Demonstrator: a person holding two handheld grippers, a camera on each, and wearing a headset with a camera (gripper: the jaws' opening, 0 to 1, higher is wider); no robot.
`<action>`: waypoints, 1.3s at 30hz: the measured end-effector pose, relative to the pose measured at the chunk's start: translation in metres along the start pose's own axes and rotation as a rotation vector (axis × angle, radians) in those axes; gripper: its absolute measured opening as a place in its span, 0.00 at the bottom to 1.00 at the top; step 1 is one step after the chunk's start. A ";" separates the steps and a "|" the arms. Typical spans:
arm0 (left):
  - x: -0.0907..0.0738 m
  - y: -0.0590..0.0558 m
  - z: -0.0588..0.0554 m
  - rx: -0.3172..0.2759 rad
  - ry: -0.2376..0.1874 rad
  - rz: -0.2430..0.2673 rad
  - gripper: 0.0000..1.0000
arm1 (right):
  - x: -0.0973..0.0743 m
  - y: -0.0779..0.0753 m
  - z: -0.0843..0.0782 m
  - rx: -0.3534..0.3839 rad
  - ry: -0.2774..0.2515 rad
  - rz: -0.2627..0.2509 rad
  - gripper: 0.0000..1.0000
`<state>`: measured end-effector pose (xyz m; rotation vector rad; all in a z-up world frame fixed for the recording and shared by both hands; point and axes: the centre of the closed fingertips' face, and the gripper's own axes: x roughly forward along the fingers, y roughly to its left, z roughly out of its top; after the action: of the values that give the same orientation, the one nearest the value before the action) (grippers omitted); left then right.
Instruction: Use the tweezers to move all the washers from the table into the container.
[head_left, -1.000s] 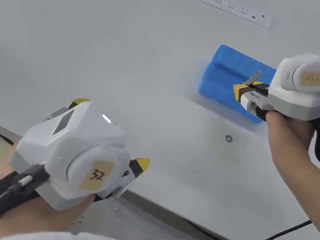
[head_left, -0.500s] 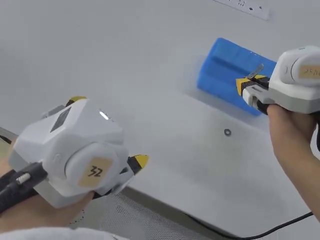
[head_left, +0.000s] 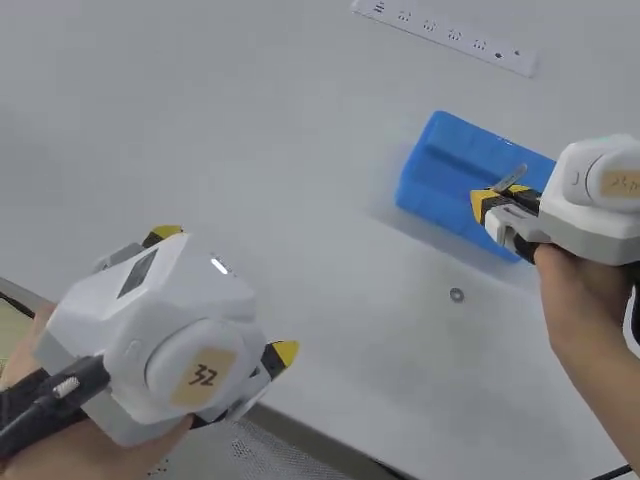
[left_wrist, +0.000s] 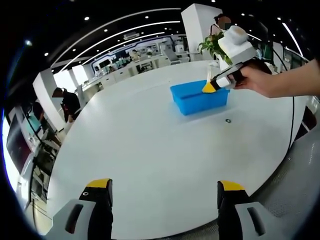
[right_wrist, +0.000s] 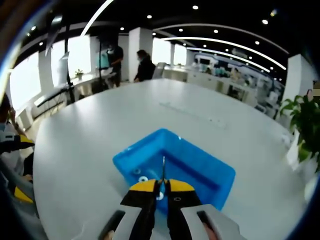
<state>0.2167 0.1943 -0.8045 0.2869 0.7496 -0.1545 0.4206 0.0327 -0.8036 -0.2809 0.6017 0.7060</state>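
Nearest, at the table (head_left: 250, 150) edge, the left gripper (left_wrist: 165, 186) hovers with jaws wide apart, empty. Farther out, one washer (head_left: 457, 294) lies on the white surface, just short of the blue container (head_left: 440, 165). Over that container the right gripper (right_wrist: 161, 187) is clamped on the tweezers (right_wrist: 163, 169), their tips above its interior; beyond lies a power strip (head_left: 445, 33)

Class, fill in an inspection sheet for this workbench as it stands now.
Surface: white table, mostly bare.
Job's things: blue container with washers inside; one washer on the table beside it; tweezers with the tip over the container.
Clutter: nothing seen.
Grippers: left gripper open and empty at the near table edge; right gripper shut on the tweezers.
Cables: power strip at the far edge; dark cable beyond the right gripper.
Surroundings: open hall, ceiling lights, people, potted plant.
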 end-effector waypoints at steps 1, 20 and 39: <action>0.000 0.000 0.000 0.000 -0.001 0.000 0.88 | -0.003 0.000 0.002 0.005 -0.005 0.000 0.04; -0.002 0.000 0.003 0.008 -0.023 0.002 0.88 | -0.068 0.020 -0.003 0.131 -0.092 0.005 0.04; -0.003 0.001 0.006 0.009 -0.037 0.013 0.87 | -0.065 0.050 -0.055 0.099 0.028 0.065 0.04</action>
<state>0.2185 0.1937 -0.7985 0.2964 0.7101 -0.1501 0.3245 0.0113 -0.8108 -0.1807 0.6731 0.7337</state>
